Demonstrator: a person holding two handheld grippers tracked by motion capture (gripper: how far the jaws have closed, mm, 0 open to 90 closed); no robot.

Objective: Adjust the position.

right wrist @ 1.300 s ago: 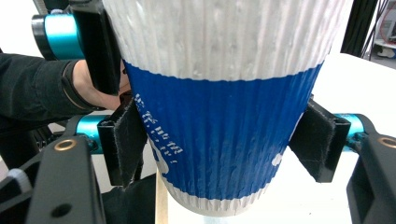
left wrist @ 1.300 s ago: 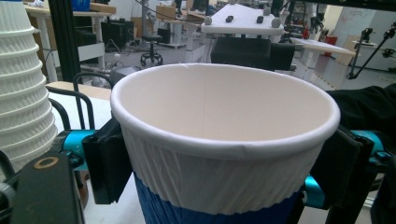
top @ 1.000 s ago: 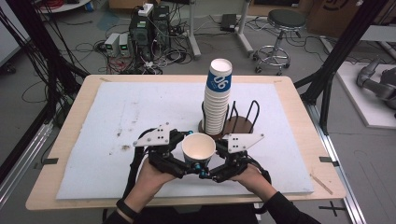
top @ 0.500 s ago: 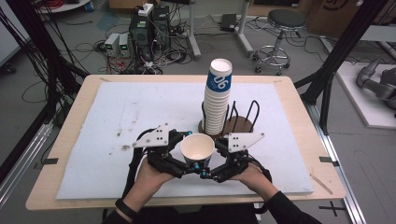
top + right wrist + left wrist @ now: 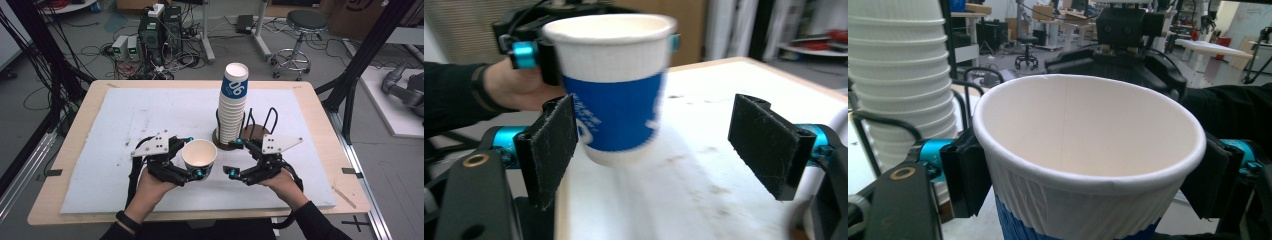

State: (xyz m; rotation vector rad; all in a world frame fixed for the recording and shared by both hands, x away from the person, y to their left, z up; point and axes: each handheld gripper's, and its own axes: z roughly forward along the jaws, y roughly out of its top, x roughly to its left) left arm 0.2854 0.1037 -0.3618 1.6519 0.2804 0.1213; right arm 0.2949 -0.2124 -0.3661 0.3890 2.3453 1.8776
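The left gripper [image 5: 192, 159] is gripping a paper cup [image 5: 199, 157] upright at six o'clock of the cup stack [image 5: 233, 107] (likely just pulled off), while the right gripper [image 5: 236, 156] is waiting at its three o'clock, jaws apart, needing to close in for a handover.

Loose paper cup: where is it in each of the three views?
High view: paper cup bottom centre, in the left gripper.
Left gripper view: centre foreground, between its jaws.
Right gripper view: upper centre-left, held aloft.
Shared landmark, high and left gripper views: cup stack.
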